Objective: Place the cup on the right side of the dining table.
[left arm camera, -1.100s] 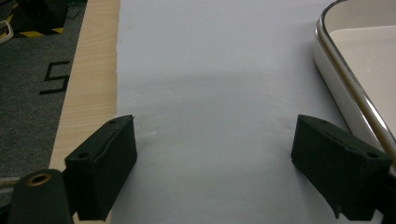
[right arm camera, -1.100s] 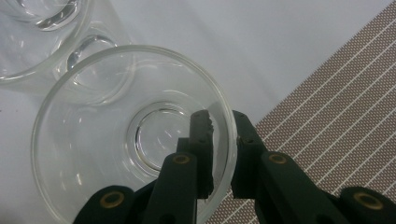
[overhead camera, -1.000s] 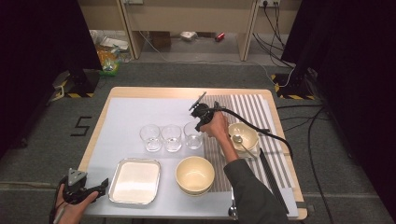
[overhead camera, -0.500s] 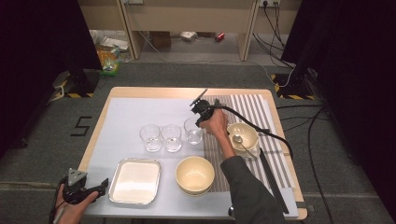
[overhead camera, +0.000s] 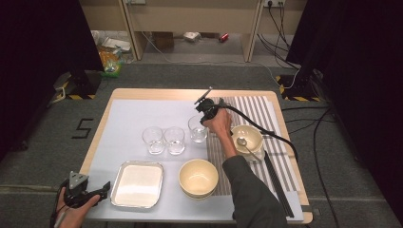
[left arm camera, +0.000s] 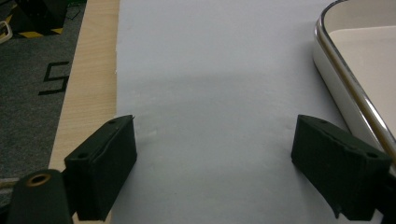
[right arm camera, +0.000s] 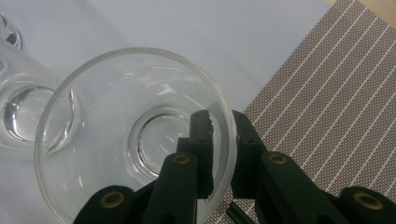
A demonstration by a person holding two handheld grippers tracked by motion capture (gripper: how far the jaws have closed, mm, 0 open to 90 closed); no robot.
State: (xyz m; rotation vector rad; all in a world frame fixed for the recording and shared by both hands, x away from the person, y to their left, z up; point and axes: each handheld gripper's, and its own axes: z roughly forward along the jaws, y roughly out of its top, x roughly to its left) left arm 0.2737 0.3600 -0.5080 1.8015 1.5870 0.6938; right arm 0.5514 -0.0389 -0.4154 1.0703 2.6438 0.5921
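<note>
Right gripper view: right gripper (right arm camera: 223, 123) pinches the wall of a clear glass (right arm camera: 135, 135), one finger (right arm camera: 201, 140) inside the rim, the other outside it, glass wall squeezed between the pads. Jaws nearly together, only the thin wall parting them. The glass stands upright; its base ring shows through the bottom, and it looks empty. A second clear glass (right arm camera: 23, 107) sits just beside it at the left edge of this view. The gripped glass stands on the white sheet right at the edge of the striped mat (right arm camera: 327, 93) (the mat starts just under the outer finger).

High view, places given from the striped mat (overhead camera: 256, 142): gripped glass (overhead camera: 197, 129) just off the mat's left edge, toward its far half, with the right gripper (overhead camera: 205, 110) above it and the hand (overhead camera: 219, 124) over the mat edge. Two more glasses (overhead camera: 164, 140) stand in a row farther left of the mat. A cream bowl with a spoon (overhead camera: 247, 138) rests on the mat. Another cream bowl (overhead camera: 198, 177) overlaps the mat's near left corner. Metal tray (overhead camera: 138, 184) lies well left of the mat, near side.

Left gripper (overhead camera: 83, 192) is held off the table's near left corner, far from the mat. Left gripper view: left gripper (left arm camera: 215, 154) jaws spread wide, nothing between them, white sheet below, tray rim (left arm camera: 345, 84) just beside one finger.
</note>
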